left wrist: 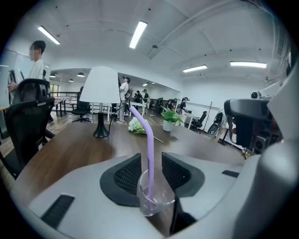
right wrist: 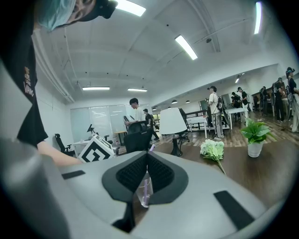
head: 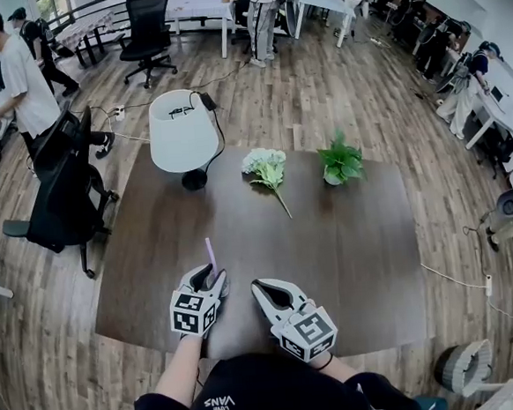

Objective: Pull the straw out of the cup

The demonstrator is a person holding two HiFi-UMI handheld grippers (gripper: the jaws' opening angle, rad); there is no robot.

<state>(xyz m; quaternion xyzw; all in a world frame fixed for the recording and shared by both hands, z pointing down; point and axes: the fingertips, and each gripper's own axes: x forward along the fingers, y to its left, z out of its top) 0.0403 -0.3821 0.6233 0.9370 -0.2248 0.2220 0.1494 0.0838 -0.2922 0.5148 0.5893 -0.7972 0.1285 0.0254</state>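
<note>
Closest in, the wearer's dark printed top (head: 254, 393) fills the bottom edge of the head view.

Item 1: left claw (head: 214, 275). I read it as set narrow, with the black ribbed pads (left wrist: 127, 175) against either side of the small clear cup (left wrist: 154, 200). I cannot tell whether the cup's base rests on anything.

Item 2: pale purple bent straw (left wrist: 150, 144). It stands in that cup, rises between the left pads and bends away to the upper left above them.

Item 3: right claw (head: 257, 285). It sits just beside the left one, apart from it and aimed toward it. Its pads are drawn together at the tips and grip nothing. Cup and straw show through the slit below the tips, in the right gripper view.

Item 4: dark brown wooden surface (head: 349, 263). Both claws hang over its near edge.

Item 5, far edge of the surface, left to right:
- white-shaded lamp on a black base (head: 183, 130)
- bunch of white flowers (head: 265, 164) lying flat
- green plant in a white pot (head: 341, 163)

All three are well apart from the cup.

Item 6: black office chair (head: 65, 193), on the plank floor left of the surface.
</note>
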